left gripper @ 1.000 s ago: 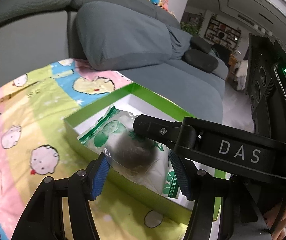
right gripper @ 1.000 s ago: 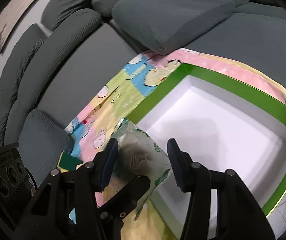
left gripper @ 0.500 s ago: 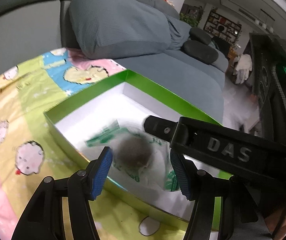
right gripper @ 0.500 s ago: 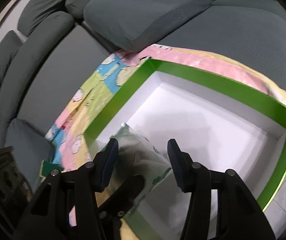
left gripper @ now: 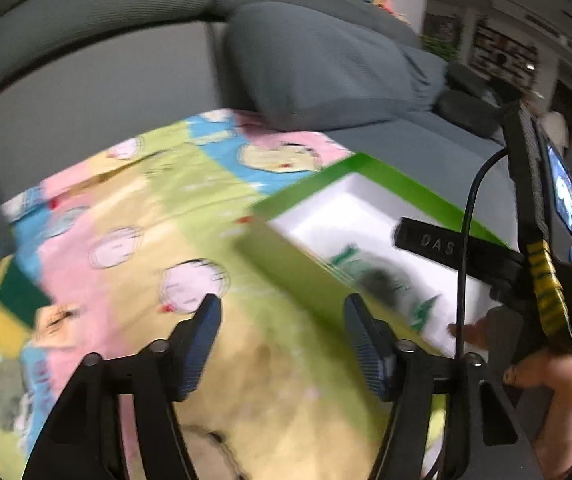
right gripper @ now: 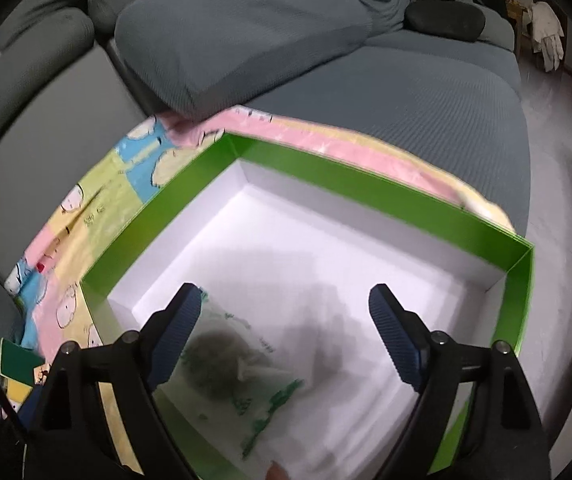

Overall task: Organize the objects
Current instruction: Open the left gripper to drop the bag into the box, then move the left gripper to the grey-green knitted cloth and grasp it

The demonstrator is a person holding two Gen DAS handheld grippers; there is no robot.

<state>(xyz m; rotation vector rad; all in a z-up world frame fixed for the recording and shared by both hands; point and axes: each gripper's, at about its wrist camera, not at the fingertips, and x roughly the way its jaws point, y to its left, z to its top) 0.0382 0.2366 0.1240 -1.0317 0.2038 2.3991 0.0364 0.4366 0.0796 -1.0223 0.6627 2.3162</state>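
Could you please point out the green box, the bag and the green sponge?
Box (right gripper: 386, 196): right wrist view, on its far green wall.
Bag (right gripper: 225, 354): right wrist view, on the dark lump inside it.
Sponge (left gripper: 15, 300): left wrist view, on its green top.

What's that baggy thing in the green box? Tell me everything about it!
The bag is thin see-through plastic with green printing and a dark, fuzzy-looking lump inside. It lies flat and crumpled on the white floor of the green box, in the corner nearest the right gripper. That gripper is open above it; neither finger clearly touches it. The picture is blurry, so the print can't be read.
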